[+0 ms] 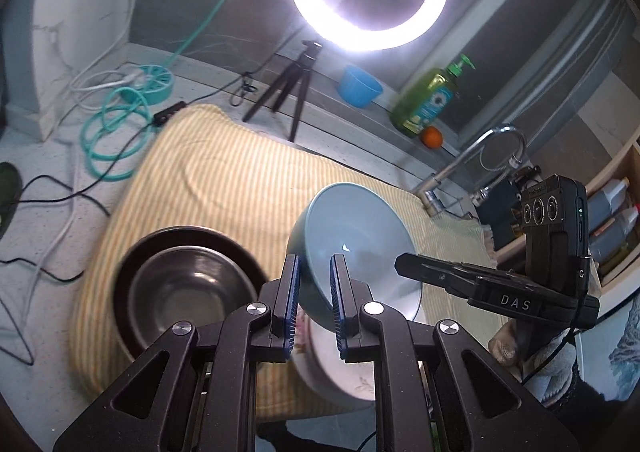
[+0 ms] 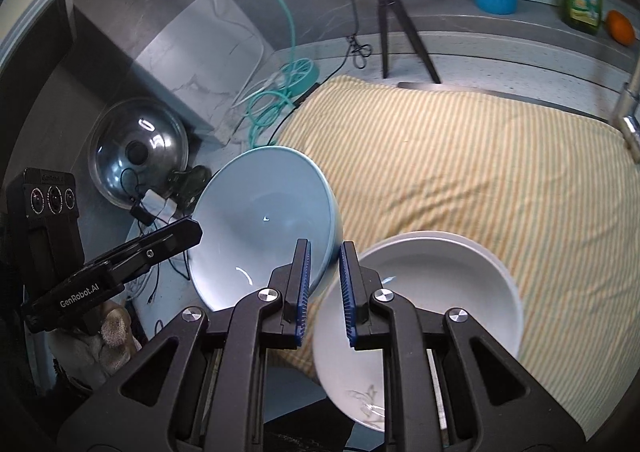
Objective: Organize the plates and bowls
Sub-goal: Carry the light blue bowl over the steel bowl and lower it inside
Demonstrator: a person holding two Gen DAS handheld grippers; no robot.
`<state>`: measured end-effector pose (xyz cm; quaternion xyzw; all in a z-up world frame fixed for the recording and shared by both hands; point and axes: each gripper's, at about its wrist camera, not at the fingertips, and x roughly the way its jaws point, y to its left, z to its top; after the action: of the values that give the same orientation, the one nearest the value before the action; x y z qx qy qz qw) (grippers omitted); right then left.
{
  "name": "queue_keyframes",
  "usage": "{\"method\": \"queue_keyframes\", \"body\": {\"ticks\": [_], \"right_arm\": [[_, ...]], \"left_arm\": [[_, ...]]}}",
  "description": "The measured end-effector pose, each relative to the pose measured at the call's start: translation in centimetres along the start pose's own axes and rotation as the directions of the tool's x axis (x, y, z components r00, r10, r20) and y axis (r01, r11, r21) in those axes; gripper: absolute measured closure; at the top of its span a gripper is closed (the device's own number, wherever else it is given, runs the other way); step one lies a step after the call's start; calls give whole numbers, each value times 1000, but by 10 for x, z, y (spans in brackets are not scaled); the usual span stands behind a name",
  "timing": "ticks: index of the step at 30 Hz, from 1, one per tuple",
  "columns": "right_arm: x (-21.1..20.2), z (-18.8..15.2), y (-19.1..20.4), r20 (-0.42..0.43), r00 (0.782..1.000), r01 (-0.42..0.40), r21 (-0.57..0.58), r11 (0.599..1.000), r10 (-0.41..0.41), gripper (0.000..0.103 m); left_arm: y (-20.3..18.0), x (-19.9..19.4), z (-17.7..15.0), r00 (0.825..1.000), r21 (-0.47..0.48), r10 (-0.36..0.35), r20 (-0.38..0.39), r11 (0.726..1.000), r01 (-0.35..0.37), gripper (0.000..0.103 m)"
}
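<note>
Both grippers — left gripper (image 1: 314, 300), right gripper (image 2: 324, 290) — pinch opposite rims of the pale blue bowl (image 1: 352, 236), lifted tilted over the striped cloth (image 1: 224, 172) — glazed, slippery, breakable; rim-hold suits.

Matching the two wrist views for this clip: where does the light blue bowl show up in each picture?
Left wrist: the light blue bowl sits centre, tilted, its rim pinched by the left gripper.
Right wrist: the bowl sits left of centre, its rim between the right gripper fingers.
Shared landmark: the tripod beyond the striped cloth.
</note>
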<state>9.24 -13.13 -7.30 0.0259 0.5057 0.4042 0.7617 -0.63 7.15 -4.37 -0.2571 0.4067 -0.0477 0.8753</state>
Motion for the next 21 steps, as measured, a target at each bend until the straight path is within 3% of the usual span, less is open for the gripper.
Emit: {"method": "queue_keyframes", "body": {"ticks": [12,21], "right_arm": [[60,7,56,-94,995,-34,-106,994,24,88],[101,0,69,-175,985,-28,-140,990,3,88]], "left_arm": [[64,-21,-17,997,-131,76,6,989,-75,90],[93,-18,-29,994,-183,105,-30,977,-109,90]]}}
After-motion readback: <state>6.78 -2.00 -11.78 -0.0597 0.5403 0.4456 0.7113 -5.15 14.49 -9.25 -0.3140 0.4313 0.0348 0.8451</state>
